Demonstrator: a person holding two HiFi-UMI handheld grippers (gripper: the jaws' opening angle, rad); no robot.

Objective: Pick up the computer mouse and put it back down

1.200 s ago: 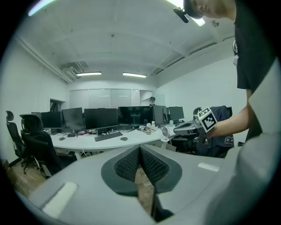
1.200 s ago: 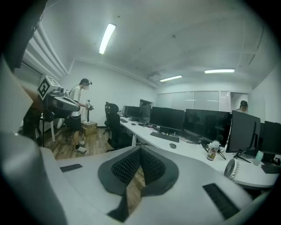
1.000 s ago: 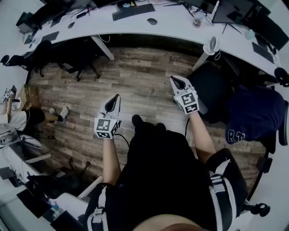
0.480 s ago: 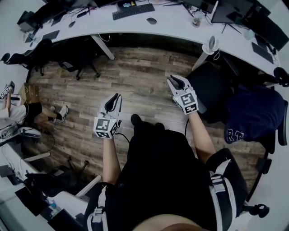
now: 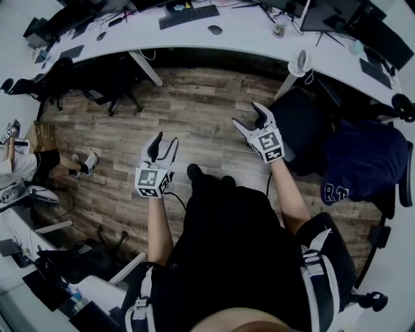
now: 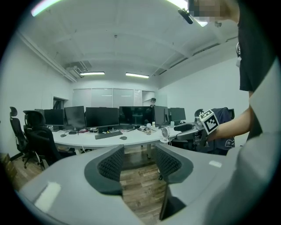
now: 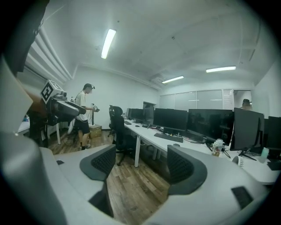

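Note:
The dark computer mouse (image 5: 214, 30) lies on the long white desk (image 5: 253, 35), to the right of a black keyboard (image 5: 189, 16). The mouse (image 6: 124, 138) also appears far off in the left gripper view, and in the right gripper view the mouse (image 7: 176, 144) sits beyond the jaws. Both grippers hang over the wooden floor, well short of the desk. My left gripper (image 5: 163, 141) has its jaws opening with nothing between them. My right gripper (image 5: 248, 117) is likewise opening and empty.
A small white fan (image 5: 303, 63) and a cup (image 5: 281, 27) stand on the desk's right part, with monitors (image 7: 213, 125) behind. A black chair draped with a dark blue garment (image 5: 363, 162) is at my right. Another person (image 5: 26, 170) is at the far left.
Both grippers' jaws have gone from shut to spread apart. The hands have stayed almost where they were.

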